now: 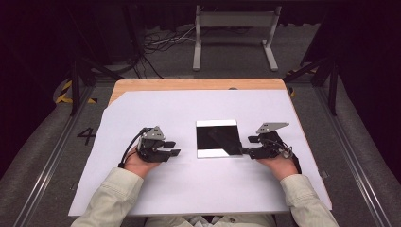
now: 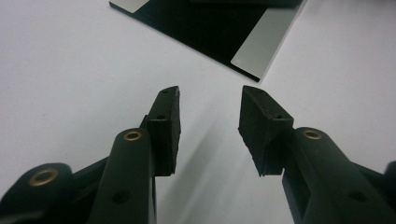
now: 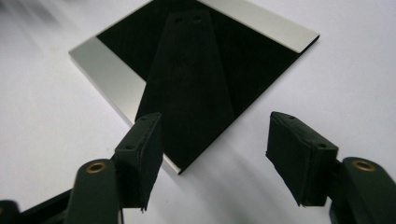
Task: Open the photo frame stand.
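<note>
Both claws are resting low over the white sheet (image 1: 156,189), each gripped in a hand coming in from six o'clock. Left gripper (image 1: 173,148) is sitting with its jaws spread and nothing between them, pointing toward three o'clock. Right gripper (image 1: 247,145) is pointing toward nine o'clock, jaws spread wide, pinching nothing. Lying flat between the two is the black square plate (image 1: 218,138) with silvery strips along two edges: its right edge is just beside the right claw's tips, its left edge near but apart from the left claw.
</note>
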Motion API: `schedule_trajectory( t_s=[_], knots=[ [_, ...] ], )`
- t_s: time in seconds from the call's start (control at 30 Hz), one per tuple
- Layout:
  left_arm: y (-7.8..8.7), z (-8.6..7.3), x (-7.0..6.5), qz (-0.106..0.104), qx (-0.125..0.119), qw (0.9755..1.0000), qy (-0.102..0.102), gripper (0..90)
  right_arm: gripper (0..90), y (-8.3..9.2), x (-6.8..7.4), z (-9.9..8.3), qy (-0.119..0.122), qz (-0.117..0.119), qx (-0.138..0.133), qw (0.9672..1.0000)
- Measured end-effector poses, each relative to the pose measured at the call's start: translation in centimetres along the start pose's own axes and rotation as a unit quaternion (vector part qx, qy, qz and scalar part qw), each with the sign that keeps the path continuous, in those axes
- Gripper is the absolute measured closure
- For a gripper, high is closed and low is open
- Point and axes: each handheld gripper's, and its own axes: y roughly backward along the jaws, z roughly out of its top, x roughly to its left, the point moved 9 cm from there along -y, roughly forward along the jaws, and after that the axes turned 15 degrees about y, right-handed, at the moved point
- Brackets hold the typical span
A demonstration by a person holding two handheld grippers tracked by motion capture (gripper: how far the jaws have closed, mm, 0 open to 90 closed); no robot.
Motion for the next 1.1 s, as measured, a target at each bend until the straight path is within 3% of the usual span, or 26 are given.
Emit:
schedule_trajectory(
  t_s=[0.2,0.5,0.93,1.1],
  knots=[
    [-0.1,0.0,0.0,-0.001,0.001,1.0,-0.001,58.8,46.2,-0.1,0.8,-0.7,0.009,0.022,0.033,0.9992],
    [-0.1,-0.1,0.0,-0.003,0.004,1.0,-0.001,58.7,66.0,-0.2,1.9,-1.2,0.031,0.054,0.079,0.9949],
    [-0.1,-0.1,0.0,-0.002,0.003,1.0,0.002,58.8,79.5,-0.2,1.9,-1.5,0.035,0.06,0.106,0.9919],
    [-0.1,0.0,0.1,0.0,0.001,1.0,0.001,58.8,85.6,-0.3,2.0,-1.4,0.057,0.052,0.118,0.9901]
  ],
)
